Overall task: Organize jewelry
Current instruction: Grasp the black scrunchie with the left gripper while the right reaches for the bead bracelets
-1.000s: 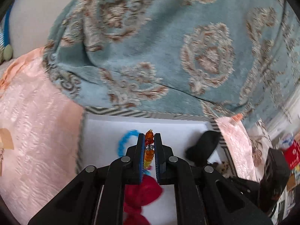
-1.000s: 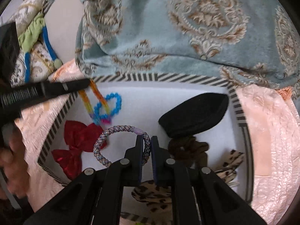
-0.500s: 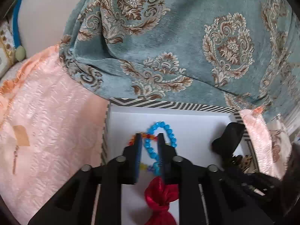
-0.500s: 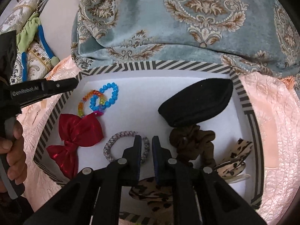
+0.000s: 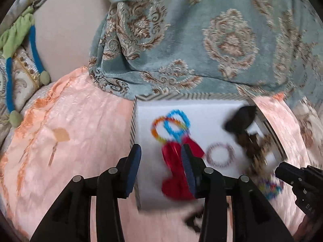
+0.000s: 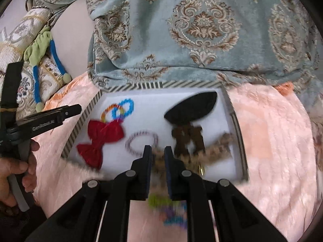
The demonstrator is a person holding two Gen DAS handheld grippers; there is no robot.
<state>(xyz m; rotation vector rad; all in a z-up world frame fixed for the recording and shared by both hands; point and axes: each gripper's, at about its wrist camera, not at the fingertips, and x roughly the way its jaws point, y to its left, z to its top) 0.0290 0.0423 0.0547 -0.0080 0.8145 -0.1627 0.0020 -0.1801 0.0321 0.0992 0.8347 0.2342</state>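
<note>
A: What are we looking at, and where is the jewelry sitting?

B: We are looking down at a striped-edged tray [image 6: 89, 109] resting on a pink quilt [image 6: 272, 133], with a blue patterned cloth [image 6: 201, 30] behind it. Inside the tray, two bead bracelets, one rainbow [image 6: 110, 111] and one blue [image 6: 126, 107], are lying overlapped in the far left corner. A red bow [image 6: 101, 139] is lying just in front of them, and a braided band [image 6: 141, 141] is sitting near the tray's middle. A black pouch [image 6: 191, 109], a brown scrunchie [image 6: 187, 137] and a leopard clip [image 6: 218, 147] are filling the right side of the tray.

A: What are our grippers doing?

B: Our left gripper [image 5: 160, 164] is opening, with nothing between its jaws; it is hovering over the tray's left edge, above the bow. Our right gripper [image 6: 157, 157] is showing only a narrow gap and is holding nothing, hovering over the tray's near edge just beside the band. More bright beads [image 6: 171, 209], badly blurred, are lying on the quilt in front of the tray, under the right gripper.

A: How would the bracelets handle?

B: We are judging them light, limp and slippery, the beads hard on a loose string. We would pinch across a strand, at the outer arc away from the overlap, so one does not drag the other.
</note>
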